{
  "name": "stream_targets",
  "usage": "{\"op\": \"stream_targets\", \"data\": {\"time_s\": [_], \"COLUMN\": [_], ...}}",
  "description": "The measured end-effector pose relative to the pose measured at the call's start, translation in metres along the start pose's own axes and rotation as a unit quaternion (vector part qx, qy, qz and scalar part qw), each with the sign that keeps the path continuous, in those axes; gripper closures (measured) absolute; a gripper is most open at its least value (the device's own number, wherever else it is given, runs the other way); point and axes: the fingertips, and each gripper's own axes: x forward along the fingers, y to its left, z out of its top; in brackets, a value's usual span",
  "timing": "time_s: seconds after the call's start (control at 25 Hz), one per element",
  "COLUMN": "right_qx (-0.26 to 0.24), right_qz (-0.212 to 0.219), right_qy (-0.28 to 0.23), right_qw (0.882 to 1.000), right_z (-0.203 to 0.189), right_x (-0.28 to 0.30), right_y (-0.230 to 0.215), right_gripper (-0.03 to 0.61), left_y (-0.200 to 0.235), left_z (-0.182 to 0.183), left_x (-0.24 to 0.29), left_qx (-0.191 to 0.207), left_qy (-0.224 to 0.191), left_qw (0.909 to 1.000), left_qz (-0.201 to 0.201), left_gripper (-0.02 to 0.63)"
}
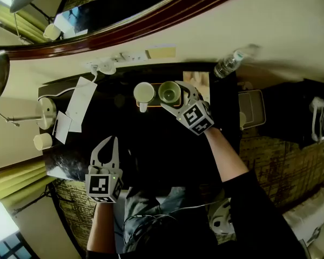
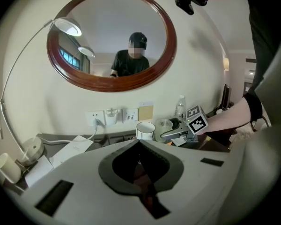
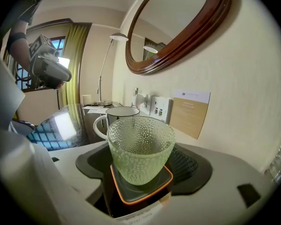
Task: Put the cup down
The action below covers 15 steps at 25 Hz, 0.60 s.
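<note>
Straddling cup (image 3: 139, 154) on coaster (image 3: 127, 200), right tool (image 3: 139, 146)

The dark, glossy bench (image 1: 151, 144) stands against the far wall. At its far middle lies an orange-rimmed tray (image 3: 136, 193) bearing the cup (image 3: 139, 149), upright, with a white mug (image 1: 144, 93) just left of it. Papers (image 1: 81, 101) and a lamp base (image 1: 46, 112) lie at the left, with a white beaker (image 1: 42, 141) nearer. A bottle (image 1: 227, 65) stands at the far right corner.

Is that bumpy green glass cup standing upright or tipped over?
Upright. The green glass cup rests base-down on the orange-rimmed coaster, with its open rim facing up.
</note>
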Motion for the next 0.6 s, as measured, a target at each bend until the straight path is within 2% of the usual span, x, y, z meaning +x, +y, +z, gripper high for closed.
{"op": "stream_targets", "data": {"time_s": [0.4, 0.6], "right_qx": [0.009, 0.029], "right_qz": [-0.016, -0.038], "right_qy": [-0.016, -0.018], "right_qw": [1.0, 0.999], "right_z": [0.016, 0.029], "right_x": [-0.02, -0.051], "right_y": [0.003, 0.014], "right_gripper": [0.196, 0.195], "left_y": [0.0, -0.008], "left_z": [-0.006, 0.016], "left_x": [-0.006, -0.011], "left_qx": [0.0, -0.002], "left_qy": [0.009, 0.002], "left_qw": [1.0, 0.9997], "left_qz": [-0.004, -0.023], "left_gripper": [0.609, 0.609]}}
